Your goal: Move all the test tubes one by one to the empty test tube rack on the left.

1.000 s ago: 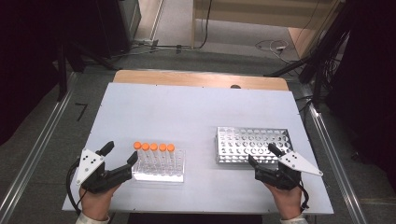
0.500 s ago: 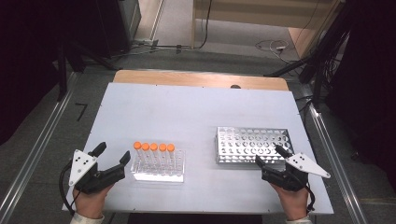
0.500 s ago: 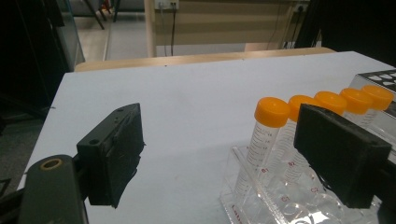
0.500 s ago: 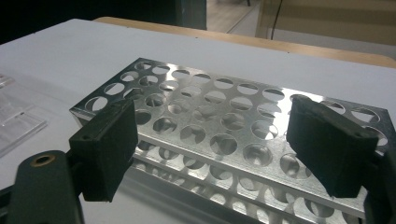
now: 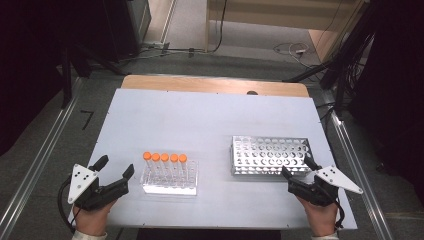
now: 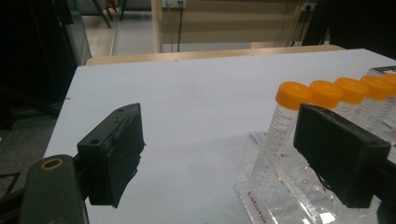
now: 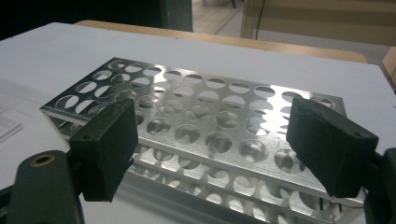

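A clear plastic rack (image 5: 170,186) holds several orange-capped tubes (image 5: 164,158) in a row at the table's front left. My left gripper (image 5: 116,166) is open just left of it, empty; in the left gripper view the tubes (image 6: 294,95) stand behind the right jaw. A perforated metal rack (image 5: 270,155) with empty holes lies at the front right. Just in front of its near right corner is my right gripper (image 5: 298,167), open and holding nothing. Seen from the right gripper view, the metal rack (image 7: 196,121) spans the gap between the jaws.
The white table top (image 5: 210,120) has a wooden strip (image 5: 215,85) along its far edge. Metal rails (image 5: 35,165) run down both sides of the table. Cables and dark equipment stand on the floor beyond.
Both grippers have drawn back and outward: the left one slid left away from the tube rack, the right one slid right along the metal rack's front. Both stay open.
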